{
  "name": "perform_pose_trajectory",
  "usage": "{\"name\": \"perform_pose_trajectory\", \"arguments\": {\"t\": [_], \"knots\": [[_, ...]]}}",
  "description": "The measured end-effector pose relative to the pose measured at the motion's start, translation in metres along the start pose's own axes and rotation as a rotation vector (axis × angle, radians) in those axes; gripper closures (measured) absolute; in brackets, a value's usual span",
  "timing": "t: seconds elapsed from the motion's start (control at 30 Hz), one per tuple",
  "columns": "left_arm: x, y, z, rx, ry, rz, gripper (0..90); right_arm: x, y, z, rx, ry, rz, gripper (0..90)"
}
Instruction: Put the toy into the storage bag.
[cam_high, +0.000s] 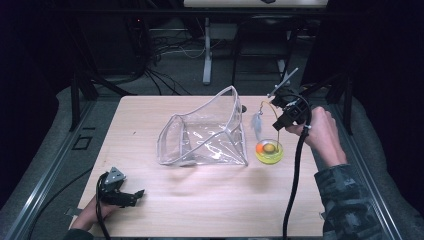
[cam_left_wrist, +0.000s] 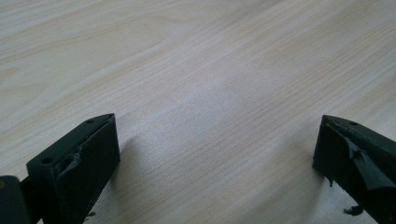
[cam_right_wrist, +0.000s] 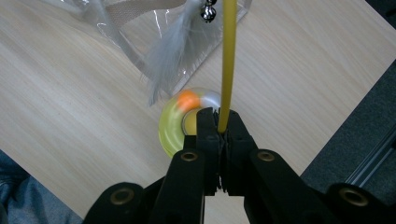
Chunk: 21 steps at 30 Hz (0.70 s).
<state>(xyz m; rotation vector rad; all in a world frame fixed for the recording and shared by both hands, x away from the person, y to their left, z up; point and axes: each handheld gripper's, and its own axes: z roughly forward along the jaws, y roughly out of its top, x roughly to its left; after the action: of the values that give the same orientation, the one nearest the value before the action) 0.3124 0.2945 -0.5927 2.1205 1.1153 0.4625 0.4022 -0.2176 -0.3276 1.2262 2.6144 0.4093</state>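
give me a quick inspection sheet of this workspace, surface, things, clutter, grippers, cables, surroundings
surface: light wooden table, bare in front of the person.
job's things: clear plastic pouch lying open mid-table; yellow round toy base with an orange ball, to the pouch's right; thin yellow wand rising from the base, with a white feather and small bell hanging.
clutter: nothing seen.
grippers: left gripper low over bare table at the near left, jaws wide apart, holding nothing; right gripper shut on the wand above the base.
cables: black cable trailing from the right gripper; loose cables on the floor beyond the table.
surroundings: dark room, grey floor, metal frame legs behind.
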Motion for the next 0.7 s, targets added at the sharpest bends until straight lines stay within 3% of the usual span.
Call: {"name": "perform_pose_trajectory", "arguments": {"t": [0.7], "knots": [[0.001, 0.001, -0.001, 0.011, -0.006, 0.011, 0.2, -0.001, 0.016, -0.015, -0.005, -0.001, -0.014, 87.9]]}}
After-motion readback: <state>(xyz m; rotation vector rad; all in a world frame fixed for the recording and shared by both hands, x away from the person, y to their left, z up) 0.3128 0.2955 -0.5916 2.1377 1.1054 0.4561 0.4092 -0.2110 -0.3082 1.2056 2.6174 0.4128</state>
